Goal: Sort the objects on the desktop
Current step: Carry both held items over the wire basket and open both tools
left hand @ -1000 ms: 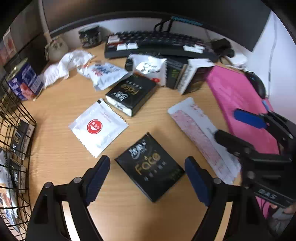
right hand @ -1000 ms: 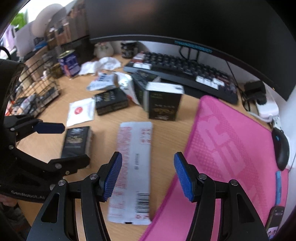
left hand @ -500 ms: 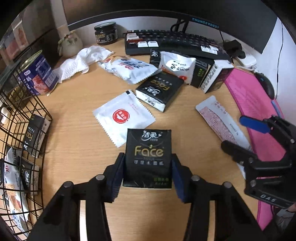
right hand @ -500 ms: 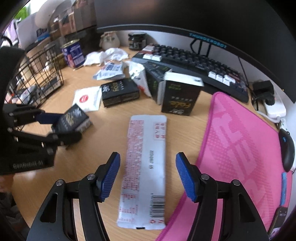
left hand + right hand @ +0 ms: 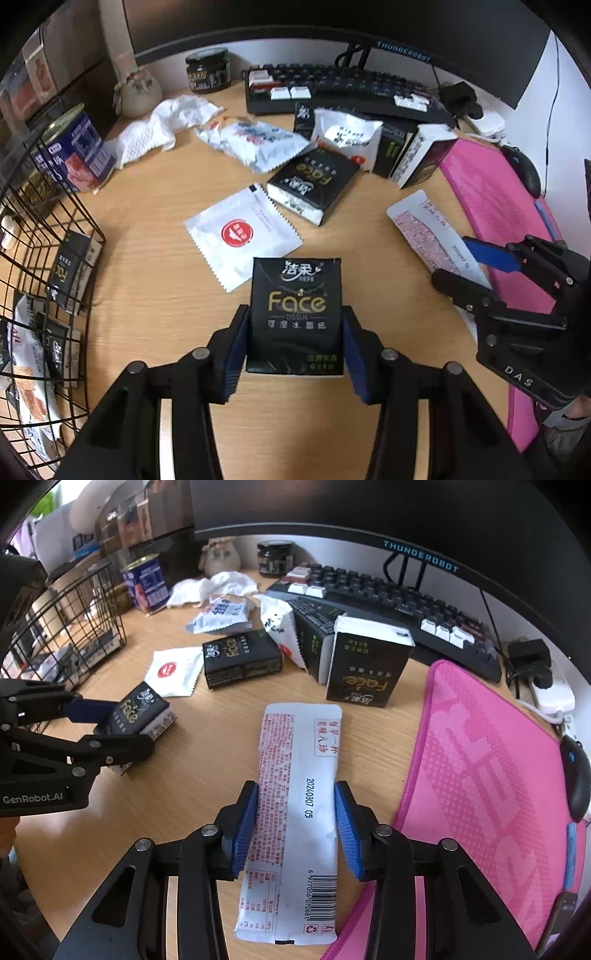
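Left gripper (image 5: 293, 345) clamped on a black Face tissue pack (image 5: 295, 314), blue pads tight against both its sides, pack tipped up off the wooden desk (image 5: 155, 302). Right gripper (image 5: 295, 827) straddling a long white sachet (image 5: 295, 812) lying flat on the desk, jaws closing in, pads right at its two long edges, can't quite tell if pressing yet.

Everything else placed off the keyboard (image 5: 343, 88) at the back:
- just in front of it, a clump of upright black tissue boxes (image 5: 365, 668) and a white snack bag (image 5: 345, 134)
- further forward, a second flat Face pack (image 5: 314, 184) and a square white packet with a red dot (image 5: 240, 234), touching the held pack's far corner in the left view
- off to its left, crumpled tissue (image 5: 166, 125), a blue tin (image 5: 74, 151), then a black wire basket (image 5: 44, 280) with more packs inside
- off to its right, a pink mat (image 5: 491, 775), sachet lying just beside its edge
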Motion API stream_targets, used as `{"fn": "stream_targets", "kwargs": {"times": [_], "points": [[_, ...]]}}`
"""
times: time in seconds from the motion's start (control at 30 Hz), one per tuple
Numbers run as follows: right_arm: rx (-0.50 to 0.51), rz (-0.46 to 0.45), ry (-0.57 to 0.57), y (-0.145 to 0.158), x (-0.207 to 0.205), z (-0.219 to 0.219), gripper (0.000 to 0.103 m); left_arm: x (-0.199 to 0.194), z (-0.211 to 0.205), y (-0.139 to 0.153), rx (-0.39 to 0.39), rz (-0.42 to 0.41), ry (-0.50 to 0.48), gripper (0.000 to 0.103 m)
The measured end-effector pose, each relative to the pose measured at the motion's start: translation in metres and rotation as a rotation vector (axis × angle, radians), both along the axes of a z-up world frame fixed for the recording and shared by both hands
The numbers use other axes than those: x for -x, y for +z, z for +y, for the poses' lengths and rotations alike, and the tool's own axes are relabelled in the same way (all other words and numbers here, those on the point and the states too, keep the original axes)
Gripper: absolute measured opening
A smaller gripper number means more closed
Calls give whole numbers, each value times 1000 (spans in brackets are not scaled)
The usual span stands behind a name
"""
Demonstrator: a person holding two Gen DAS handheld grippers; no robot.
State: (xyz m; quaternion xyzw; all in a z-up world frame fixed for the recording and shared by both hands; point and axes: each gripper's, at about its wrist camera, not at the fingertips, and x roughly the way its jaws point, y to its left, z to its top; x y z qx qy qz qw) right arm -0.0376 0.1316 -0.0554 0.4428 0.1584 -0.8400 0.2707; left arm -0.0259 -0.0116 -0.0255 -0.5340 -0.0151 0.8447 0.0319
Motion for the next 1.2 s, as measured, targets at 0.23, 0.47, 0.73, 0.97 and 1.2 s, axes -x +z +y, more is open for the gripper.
{"fn": "stream_targets", "kwargs": {"times": [0.23,0.47,0.73,0.97,1.2], "points": [[39,34,3,24,-7,0,40,-9,-8,31,-5,68,8,53],[70,93,87,66,-20,-33,40,-32,-46,89,-4,197,76,53],[94,186,286,123,-44,-129,40,-73,-131,135,-17,308,251,53],[113,198,500,143,-80,-237,40,-99,-211,129,-1,294,443,53],[142,156,570,128,-95,-293,43,-117,-255,112,-45,282,553,60]]}}
